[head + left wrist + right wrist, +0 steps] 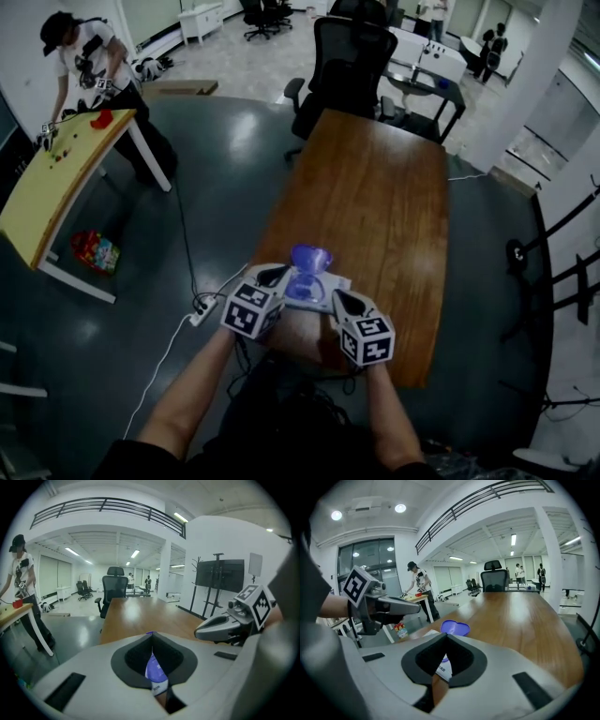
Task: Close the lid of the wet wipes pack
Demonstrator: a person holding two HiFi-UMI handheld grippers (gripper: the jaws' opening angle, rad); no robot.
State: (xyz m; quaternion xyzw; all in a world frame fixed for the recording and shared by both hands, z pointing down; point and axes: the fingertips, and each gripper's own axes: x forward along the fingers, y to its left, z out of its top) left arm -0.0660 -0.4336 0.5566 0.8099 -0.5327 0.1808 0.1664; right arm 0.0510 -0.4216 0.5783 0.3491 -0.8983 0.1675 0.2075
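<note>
The wet wipes pack (317, 288) lies near the front edge of the brown table, its purple lid (309, 257) standing open at the far side. My left gripper (275, 276) is just left of the pack and my right gripper (338, 300) just right of it. Both have their jaws together with nothing held. In the left gripper view the pack (155, 670) shows through the gap under the shut left gripper (151, 633). In the right gripper view the lid (455, 627) rises just beyond the shut right gripper (446, 634).
The long wooden table (375, 187) runs away from me with a black office chair (347, 66) at its far end. A yellow table (56, 178) with a person working stands far left. A power strip (202, 312) and cable lie on the floor left of me.
</note>
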